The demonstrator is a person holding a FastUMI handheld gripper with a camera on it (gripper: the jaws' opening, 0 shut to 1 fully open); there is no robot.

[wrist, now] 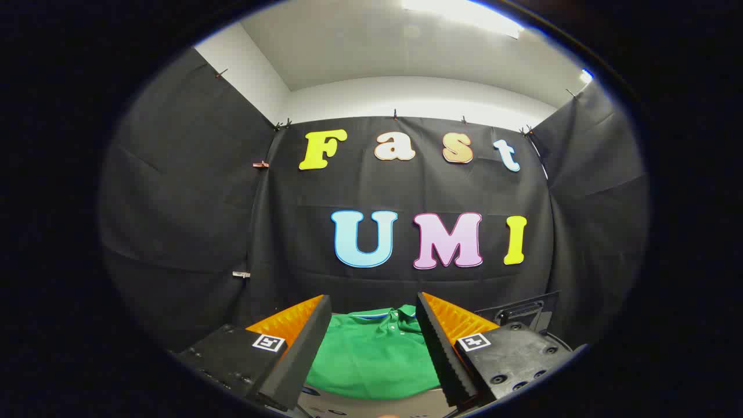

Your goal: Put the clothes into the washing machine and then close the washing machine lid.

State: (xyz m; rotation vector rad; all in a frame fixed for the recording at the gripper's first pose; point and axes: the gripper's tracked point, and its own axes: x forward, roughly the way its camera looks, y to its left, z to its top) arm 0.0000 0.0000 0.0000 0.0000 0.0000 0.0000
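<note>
1. We judge the task to be at its very start — the green shirt [371,357] lies spread flat on a pale surface [371,406], not yet lifted and not yet inside any machine.

2. Our gripper [371,342] hangs above the near part of the shirt with its fingers spread wide apart. The shirt shows in the gap between them and runs a little beyond the fingertips, where its collar and buttoned placket lie. The fingers grip nothing, and we cannot tell whether their tips touch the fabric at all.

3. Just past the right finger, on the far right, a dark panel [522,310] with a recessed grip stands tilted up. We take it for the washing machine's raised lid, though too little of it shows to be sure. If so, the machine is open and waiting.

4. What is left, by our reckoning — everything: pinching the shirt, carrying it to the right into the drum, letting go, then pushing the lid down.

5. As for writing, there is no brand or label we can read on the shirt or the panel. Each finger mount carries a small square black-and-white marker [269,342], a coded pattern and not text.
</note>
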